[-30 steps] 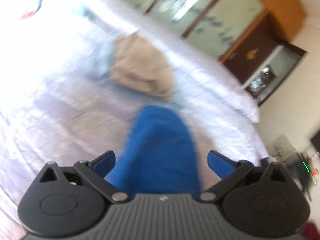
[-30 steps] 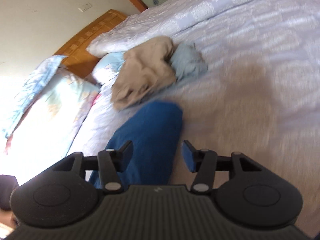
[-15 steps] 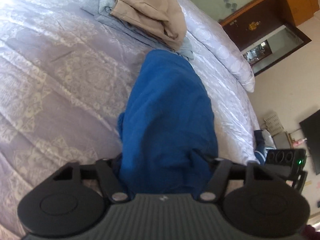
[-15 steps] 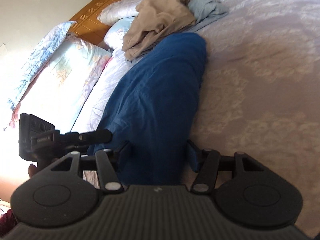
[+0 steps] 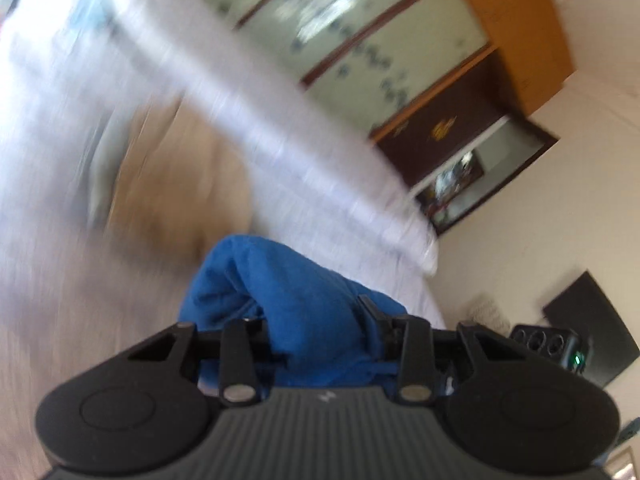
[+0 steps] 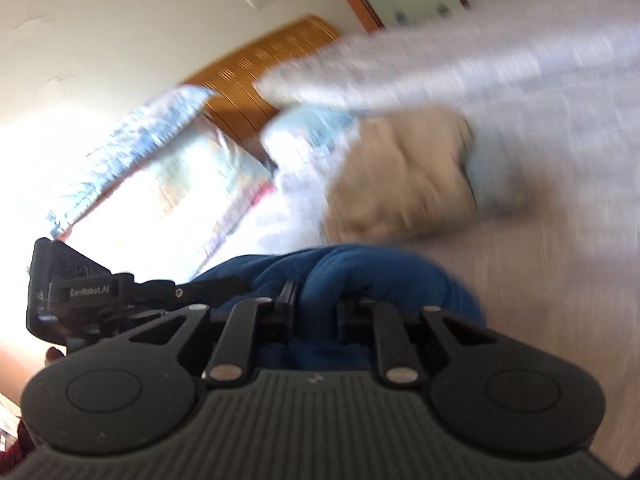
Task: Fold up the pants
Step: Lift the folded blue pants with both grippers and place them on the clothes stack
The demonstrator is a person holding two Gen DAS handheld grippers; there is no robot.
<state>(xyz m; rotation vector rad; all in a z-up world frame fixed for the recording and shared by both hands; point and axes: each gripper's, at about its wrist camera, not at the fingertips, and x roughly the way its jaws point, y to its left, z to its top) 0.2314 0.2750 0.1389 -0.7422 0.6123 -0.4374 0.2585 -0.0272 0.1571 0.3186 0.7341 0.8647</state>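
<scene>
Both claws clamped on blue pants.
Left claw (image 5: 316,320) and right claw (image 6: 316,308), jaws just closed, pinch bunched pants (image 5: 280,280) above bed (image 5: 60,280).

"GenRobot.AI" in pale letters on side of black left gripper (image 6: 120,296), seen at left edge of right wrist view. Beside it, at device's end, fragment "AS", rest cut off. No other readable text; cabinet doors, wall, bedding too blurred.
</scene>
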